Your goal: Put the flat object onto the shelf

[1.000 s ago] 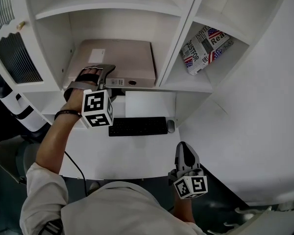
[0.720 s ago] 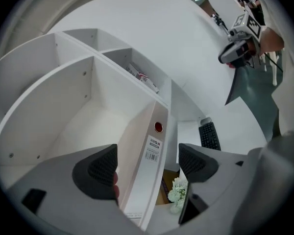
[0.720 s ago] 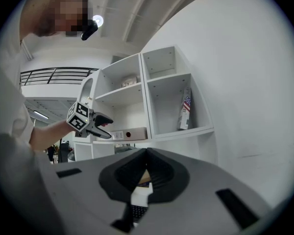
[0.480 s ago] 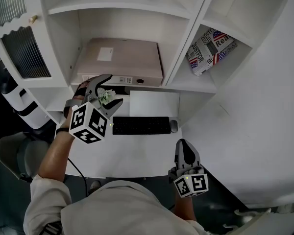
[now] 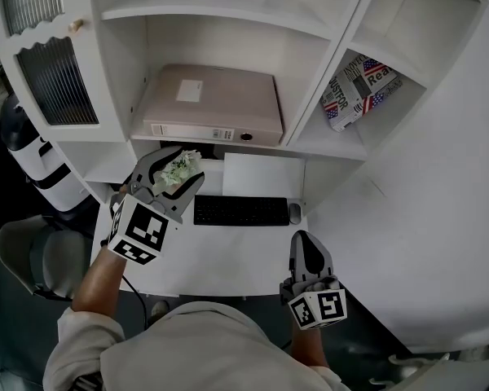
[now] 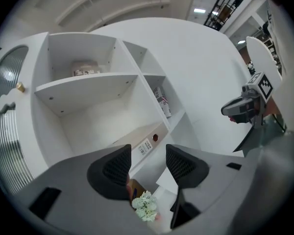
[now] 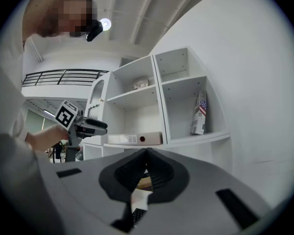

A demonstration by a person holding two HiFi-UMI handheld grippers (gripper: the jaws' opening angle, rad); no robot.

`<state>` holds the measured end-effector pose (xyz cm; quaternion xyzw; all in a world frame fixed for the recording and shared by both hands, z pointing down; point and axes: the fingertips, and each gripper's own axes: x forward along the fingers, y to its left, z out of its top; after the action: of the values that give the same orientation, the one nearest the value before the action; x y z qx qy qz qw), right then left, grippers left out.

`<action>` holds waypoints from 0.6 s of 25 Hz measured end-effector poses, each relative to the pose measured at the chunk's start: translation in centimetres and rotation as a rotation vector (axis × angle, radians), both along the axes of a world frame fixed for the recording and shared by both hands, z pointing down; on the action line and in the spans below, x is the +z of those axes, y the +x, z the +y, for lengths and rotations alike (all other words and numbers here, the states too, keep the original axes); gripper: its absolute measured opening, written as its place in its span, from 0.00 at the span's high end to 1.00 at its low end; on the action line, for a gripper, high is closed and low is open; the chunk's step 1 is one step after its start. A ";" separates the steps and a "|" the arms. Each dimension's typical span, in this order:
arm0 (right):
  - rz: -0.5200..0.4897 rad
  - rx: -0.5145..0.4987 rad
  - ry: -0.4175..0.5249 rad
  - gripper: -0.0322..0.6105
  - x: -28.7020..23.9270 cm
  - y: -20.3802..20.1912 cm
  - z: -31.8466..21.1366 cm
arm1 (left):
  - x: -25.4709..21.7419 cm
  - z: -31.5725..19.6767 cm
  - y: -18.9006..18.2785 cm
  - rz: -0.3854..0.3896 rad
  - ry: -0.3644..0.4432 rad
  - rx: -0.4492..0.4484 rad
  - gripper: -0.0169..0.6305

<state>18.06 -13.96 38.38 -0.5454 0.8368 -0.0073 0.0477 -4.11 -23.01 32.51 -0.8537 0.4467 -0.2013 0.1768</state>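
Note:
The flat object is a beige ring binder (image 5: 216,104) lying flat on the middle shelf (image 5: 310,141), spine toward me; its spine also shows in the left gripper view (image 6: 148,144) and the right gripper view (image 7: 137,139). My left gripper (image 5: 179,172) hangs over the desk in front of and below the binder, apart from it. Its jaws are closing and hold nothing. My right gripper (image 5: 307,251) rests low at the desk's front edge, shut and empty (image 7: 147,156).
On the white desk (image 5: 228,255) lie a black keyboard (image 5: 240,210), a mouse (image 5: 294,213) and a white sheet (image 5: 262,175). A small green plant (image 6: 146,206) stands under my left gripper. A flag-printed box (image 5: 357,86) leans in the right compartment. A ribbed-glass cabinet door (image 5: 53,76) is at left.
My left gripper has drawn back from the binder's front edge toward me and down over the desk, and its jaws have narrowed. The binder stays on the shelf. The right gripper has not moved.

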 end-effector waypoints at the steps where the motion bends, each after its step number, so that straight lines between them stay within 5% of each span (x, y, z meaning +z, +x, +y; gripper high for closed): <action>1: 0.002 -0.004 0.003 0.95 -0.1 -0.2 0.0 | -0.1 0.2 -0.2 0.025 0.000 -0.007 0.64; 15: 0.022 -0.054 0.043 0.95 -1.5 -2.0 0.5 | 0.5 3.0 -4.1 0.330 -0.056 -0.168 0.87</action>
<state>16.10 -13.49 36.85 -0.5216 0.8516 0.0157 0.0499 -8.22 -20.05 33.01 -0.8394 0.5335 -0.0849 0.0600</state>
